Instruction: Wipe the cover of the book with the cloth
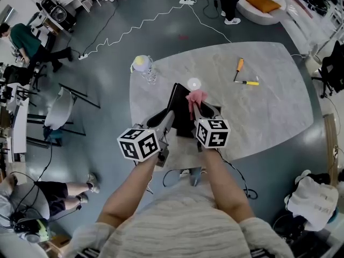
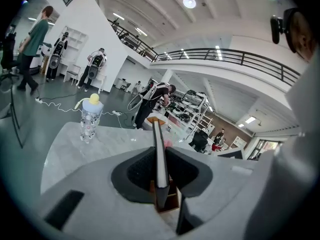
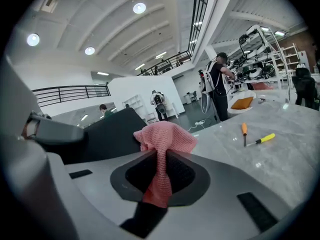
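Note:
A dark book [image 1: 181,110] stands tilted on edge on the marble table [image 1: 269,106]. My left gripper [image 1: 170,117] is shut on its near edge; in the left gripper view the book's thin edge [image 2: 159,159] runs straight between the jaws of the left gripper [image 2: 160,176]. My right gripper [image 1: 194,110] is shut on a pink cloth [image 1: 195,97], which bunches above its jaws next to the book's cover. In the right gripper view the pink cloth [image 3: 164,146] hangs pinched in the right gripper [image 3: 159,176], with the dark book cover [image 3: 107,131] just to the left.
A clear bottle with a yellow cap [image 1: 144,67] stands at the table's far left edge. An orange-handled tool [image 1: 238,67] and a yellow one [image 1: 248,83] lie at the far right. A small clear lid [image 1: 194,83] sits behind the book. People stand around the room.

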A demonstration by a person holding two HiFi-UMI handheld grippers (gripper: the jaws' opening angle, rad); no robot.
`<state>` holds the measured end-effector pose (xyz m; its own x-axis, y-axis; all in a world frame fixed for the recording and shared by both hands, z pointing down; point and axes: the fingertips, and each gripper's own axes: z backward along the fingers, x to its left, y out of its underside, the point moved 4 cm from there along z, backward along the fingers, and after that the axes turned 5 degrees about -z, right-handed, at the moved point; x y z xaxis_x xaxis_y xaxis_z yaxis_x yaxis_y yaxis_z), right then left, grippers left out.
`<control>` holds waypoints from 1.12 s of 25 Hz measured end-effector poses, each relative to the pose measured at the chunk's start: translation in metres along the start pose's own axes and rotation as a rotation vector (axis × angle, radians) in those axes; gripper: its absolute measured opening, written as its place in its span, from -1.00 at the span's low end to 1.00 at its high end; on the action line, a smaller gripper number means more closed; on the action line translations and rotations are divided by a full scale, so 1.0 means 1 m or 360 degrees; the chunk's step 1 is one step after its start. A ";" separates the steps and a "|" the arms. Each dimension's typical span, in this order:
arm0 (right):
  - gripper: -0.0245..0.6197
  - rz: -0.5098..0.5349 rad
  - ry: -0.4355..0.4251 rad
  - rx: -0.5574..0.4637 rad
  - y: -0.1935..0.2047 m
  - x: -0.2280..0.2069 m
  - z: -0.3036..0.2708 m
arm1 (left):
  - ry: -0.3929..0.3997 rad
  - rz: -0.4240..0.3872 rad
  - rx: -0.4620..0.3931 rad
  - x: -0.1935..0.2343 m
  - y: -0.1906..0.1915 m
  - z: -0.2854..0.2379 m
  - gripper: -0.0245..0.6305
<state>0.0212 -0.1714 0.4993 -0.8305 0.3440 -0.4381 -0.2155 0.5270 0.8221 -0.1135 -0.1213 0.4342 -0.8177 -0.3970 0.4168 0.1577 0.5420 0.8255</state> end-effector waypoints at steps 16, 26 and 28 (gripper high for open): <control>-0.77 -0.0107 0.0294 0.0241 0.053 -0.052 0.010 | -0.0004 0.0013 -0.0025 -0.002 0.000 0.000 -0.69; -0.77 -0.0237 -0.0048 0.0164 0.032 0.018 0.030 | -0.0031 0.0040 -0.0038 -0.001 0.003 0.003 -0.69; -0.77 -0.0235 -0.0116 0.0139 0.025 0.035 0.033 | -0.0037 0.0043 -0.0039 0.000 0.003 0.003 -0.69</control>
<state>0.0036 -0.1209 0.4930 -0.7530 0.3115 -0.5796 -0.2844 0.6402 0.7136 -0.1152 -0.1174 0.4351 -0.8254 -0.3652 0.4305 0.1933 0.5338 0.8232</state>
